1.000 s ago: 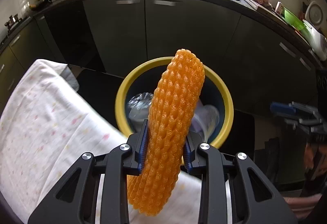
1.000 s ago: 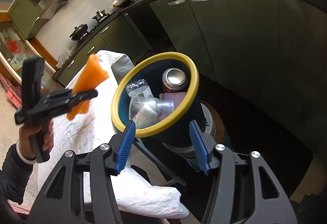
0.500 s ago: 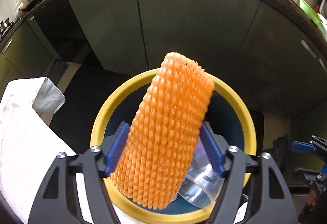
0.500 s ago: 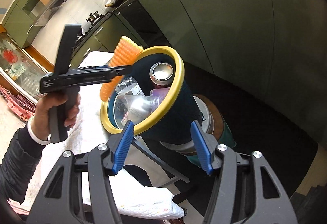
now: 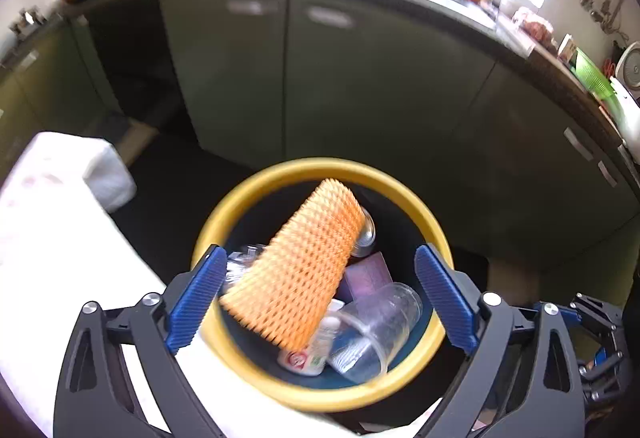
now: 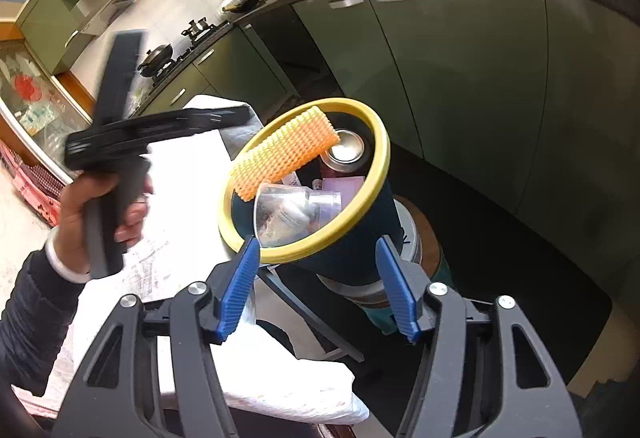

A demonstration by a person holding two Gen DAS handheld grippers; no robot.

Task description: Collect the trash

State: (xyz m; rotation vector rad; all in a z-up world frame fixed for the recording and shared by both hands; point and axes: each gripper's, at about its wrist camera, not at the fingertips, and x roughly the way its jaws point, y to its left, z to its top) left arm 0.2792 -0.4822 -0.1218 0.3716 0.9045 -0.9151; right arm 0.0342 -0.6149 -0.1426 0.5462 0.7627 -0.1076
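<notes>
An orange foam net sleeve point(image 5: 298, 268) drops slantwise into the yellow-rimmed dark bin point(image 5: 430, 234), clear of both pads. Just above the rim, my left gripper point(image 5: 320, 250) is open and its jaws are still opening, with nothing pressed between them. The right wrist view shows it side-on point(image 6: 232, 116) in a person's hand point(image 6: 100, 206). The bin point(image 6: 360, 242) is tilted, and my right gripper point(image 6: 316, 242) clasps its body between the pads while its jaws are opening slightly. Inside lie a can point(image 6: 346, 150), a clear plastic cup point(image 5: 380, 326) and a purple pack point(image 5: 366, 276).
A table under a white cloth point(image 5: 48, 258) runs along the left of the bin. Dark green kitchen cabinets point(image 5: 360, 78) with a counter stand behind. A round tin-like stand point(image 6: 412, 238) sits below the bin's base, on a dark floor.
The left gripper opened wide and let go of the orange net, which fell into the bin. That gripper moved over the rim and then drew back a little. The right gripper stayed on the bin.
</notes>
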